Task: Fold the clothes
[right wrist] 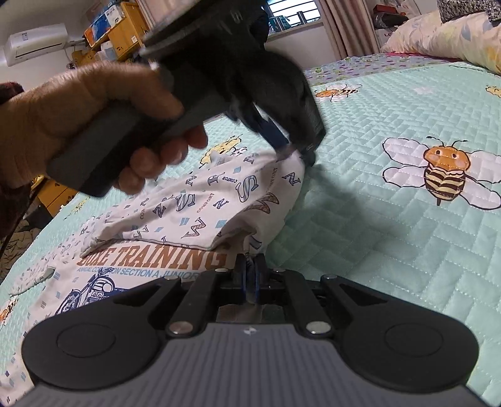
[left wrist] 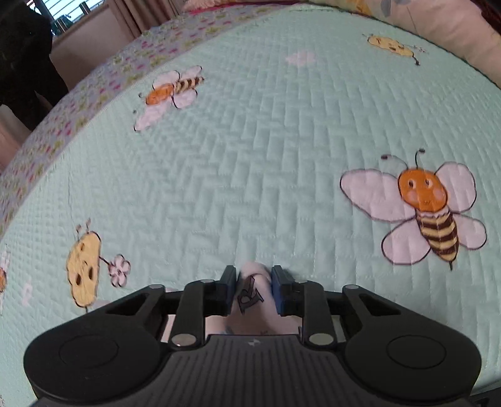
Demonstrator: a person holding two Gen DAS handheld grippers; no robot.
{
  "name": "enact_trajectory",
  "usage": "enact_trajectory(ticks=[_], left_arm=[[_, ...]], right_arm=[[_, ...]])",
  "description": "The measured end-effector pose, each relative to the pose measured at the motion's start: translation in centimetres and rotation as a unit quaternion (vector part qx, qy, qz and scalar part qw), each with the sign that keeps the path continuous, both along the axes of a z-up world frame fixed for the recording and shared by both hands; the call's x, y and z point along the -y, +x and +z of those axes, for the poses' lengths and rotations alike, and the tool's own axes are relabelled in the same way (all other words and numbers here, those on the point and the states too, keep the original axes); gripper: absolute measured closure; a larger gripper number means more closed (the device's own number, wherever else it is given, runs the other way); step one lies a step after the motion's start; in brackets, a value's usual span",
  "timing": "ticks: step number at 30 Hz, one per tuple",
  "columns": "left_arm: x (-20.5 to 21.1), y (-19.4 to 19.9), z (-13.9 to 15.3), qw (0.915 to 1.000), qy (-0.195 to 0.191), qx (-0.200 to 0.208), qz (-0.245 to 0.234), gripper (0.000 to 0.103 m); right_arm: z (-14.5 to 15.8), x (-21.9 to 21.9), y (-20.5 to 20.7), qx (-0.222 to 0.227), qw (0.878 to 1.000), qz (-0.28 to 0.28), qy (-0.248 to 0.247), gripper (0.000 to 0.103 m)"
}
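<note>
White printed shirt (right wrist: 175, 219) pinched by right gripper (right wrist: 249, 275), left gripper (left wrist: 253, 289) loosely straddling fabric.

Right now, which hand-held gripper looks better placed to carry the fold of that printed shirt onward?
Probably the right hand-held gripper: its jaws are shut on the shirt edge. The left hand-held gripper has fabric between parted jaws, apparently loose.

— Where are we? A home?
— We are in a bedroom. We see a bed under a mint quilt (left wrist: 250, 141) stitched with bees (right wrist: 444, 170), and pillows (right wrist: 438, 34) at its far edge.
— Anything else?
— We see a curtained window (right wrist: 294, 12), a wall air conditioner (right wrist: 37, 42), and stacked boxes (right wrist: 119, 31) beyond the bed's left edge.
</note>
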State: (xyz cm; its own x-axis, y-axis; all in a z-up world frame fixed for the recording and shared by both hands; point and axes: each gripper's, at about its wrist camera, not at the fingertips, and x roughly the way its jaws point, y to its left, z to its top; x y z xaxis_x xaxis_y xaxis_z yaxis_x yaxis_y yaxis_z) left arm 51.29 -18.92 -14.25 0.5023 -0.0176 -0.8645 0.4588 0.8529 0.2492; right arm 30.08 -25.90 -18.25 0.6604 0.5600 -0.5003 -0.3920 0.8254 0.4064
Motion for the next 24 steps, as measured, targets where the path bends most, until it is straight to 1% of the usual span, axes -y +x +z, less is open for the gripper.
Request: enact_trajectory(ticks=[1,2,5,8,12,24], left_arm=[[0.0,-0.1,-0.2,1.0,0.002,0.001,-0.001,0.079],[0.1,-0.3,-0.1,0.9999,0.006,0.008,-0.002,0.085],[0.4,-0.6,0.2,0.9992,0.023,0.033,0.002,0.092],[0.7,-0.4,0.6,0.9977,0.03,0.056,0.022,0.094],[1.4,-0.4,0.2,0.9958,0.05,0.075,0.018,0.094],[1.3,0.4,-0.1,0.9951,0.05,0.08,0.028,0.094]], right_arm=[[0.0,0.1,0.0,-0.001,1.0,0.0,0.002,0.096],[0.0,0.1,0.0,-0.002,1.0,0.0,0.004,0.096],[0.1,-0.2,-0.1,0.003,1.0,0.001,-0.005,0.095],[0.2,-0.5,-0.3,0.01,1.0,0.004,-0.017,0.094],[0.2,-0.5,-0.4,0.01,1.0,0.006,-0.022,0.094],[0.1,-0.2,-0.4,0.004,1.0,0.006,-0.012,0.094]])
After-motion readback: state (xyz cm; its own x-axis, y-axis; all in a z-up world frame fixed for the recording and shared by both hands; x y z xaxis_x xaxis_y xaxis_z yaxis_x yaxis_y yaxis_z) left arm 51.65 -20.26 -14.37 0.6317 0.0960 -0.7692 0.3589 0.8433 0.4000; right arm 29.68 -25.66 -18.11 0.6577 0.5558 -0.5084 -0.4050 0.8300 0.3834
